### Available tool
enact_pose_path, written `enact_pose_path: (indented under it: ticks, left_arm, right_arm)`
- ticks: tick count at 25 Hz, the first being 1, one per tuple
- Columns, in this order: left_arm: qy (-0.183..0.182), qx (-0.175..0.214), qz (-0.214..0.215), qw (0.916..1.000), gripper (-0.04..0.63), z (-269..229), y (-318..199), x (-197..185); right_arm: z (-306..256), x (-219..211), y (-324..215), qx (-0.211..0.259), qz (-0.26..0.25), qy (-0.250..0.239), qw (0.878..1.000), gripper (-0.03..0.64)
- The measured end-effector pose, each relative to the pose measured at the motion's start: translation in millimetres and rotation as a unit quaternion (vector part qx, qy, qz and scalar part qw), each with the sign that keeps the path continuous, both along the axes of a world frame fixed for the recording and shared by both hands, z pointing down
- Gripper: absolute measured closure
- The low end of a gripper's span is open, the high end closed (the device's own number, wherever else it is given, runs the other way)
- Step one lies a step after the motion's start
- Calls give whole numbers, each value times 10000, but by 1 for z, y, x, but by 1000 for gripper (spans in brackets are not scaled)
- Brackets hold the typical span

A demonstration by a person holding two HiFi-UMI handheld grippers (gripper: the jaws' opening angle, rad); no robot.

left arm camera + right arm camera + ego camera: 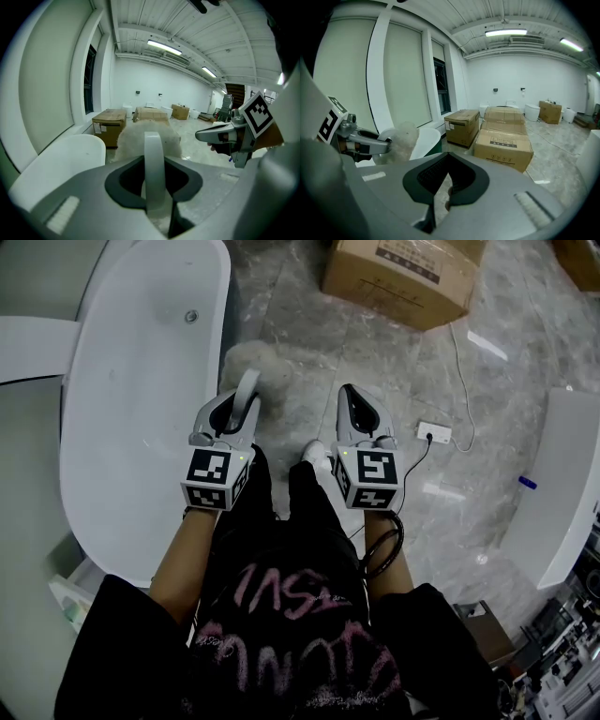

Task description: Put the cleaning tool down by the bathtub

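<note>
- Clamping the cleaning tool (251, 367), my left gripper (242, 416) holds it up, with the bathtub (131, 418) at nine o'clock.
- My right gripper (361, 418) is clenched on nothing.
- Setting it down is still left to do.

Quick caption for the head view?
Left gripper holds the fluffy cleaning tool beside the white bathtub; right gripper empty.

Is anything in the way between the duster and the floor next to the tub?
Nothing visible. The left gripper holds the duster above bare floor right beside the tub; the box sits farther off.
</note>
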State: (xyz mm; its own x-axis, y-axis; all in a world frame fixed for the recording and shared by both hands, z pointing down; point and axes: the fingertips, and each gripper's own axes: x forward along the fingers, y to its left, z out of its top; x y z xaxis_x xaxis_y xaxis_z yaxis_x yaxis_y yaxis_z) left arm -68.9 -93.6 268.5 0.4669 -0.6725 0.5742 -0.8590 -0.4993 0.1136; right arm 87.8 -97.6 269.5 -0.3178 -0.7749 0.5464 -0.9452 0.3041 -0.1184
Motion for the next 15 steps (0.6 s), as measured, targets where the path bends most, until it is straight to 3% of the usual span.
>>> enact_pose_path:
  ticks: [15]
  left_arm:
    - [-17, -231, 37, 9997, 509, 39, -10, -3]
  right_arm:
    - [40, -7, -7, -277, 81, -41, 9996, 603]
